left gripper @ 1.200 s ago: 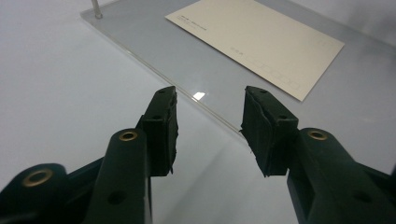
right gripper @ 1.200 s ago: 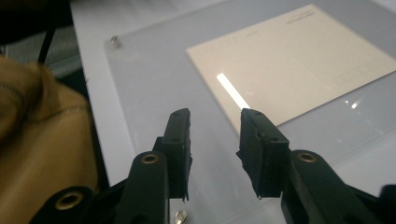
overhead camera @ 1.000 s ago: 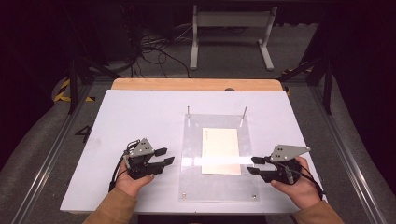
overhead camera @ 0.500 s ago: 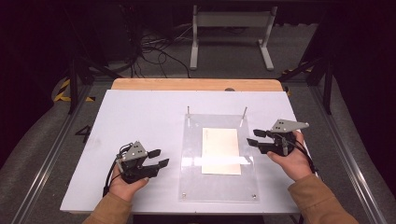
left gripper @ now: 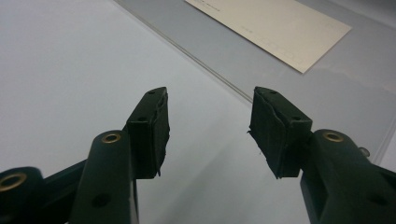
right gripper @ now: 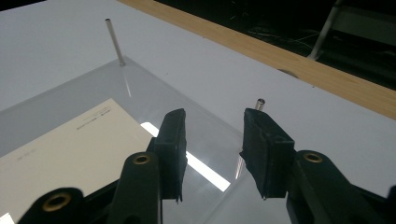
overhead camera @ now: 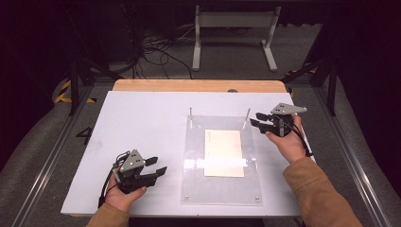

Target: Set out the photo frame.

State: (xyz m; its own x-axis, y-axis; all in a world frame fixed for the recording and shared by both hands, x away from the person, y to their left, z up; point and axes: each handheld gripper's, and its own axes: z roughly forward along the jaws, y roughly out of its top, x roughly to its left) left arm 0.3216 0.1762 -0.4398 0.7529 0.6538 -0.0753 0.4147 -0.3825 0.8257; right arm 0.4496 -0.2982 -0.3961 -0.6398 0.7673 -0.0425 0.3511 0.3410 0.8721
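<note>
The right tool [overhead camera: 257, 121] has travelled from the near right edge of the clear acrylic plate [overhead camera: 194, 156] up to its far right corner, beside the steel pin [right gripper: 259, 103] there, which suggests that corner is to be worked next. Its jaws, just narrowing, stand apart with nothing gripped. The left tool [overhead camera: 158, 166], jaws apart and empty, hovers over the white table [overhead camera: 142, 118] left of the plate, which covers a cream card [overhead camera: 223, 152].
</note>
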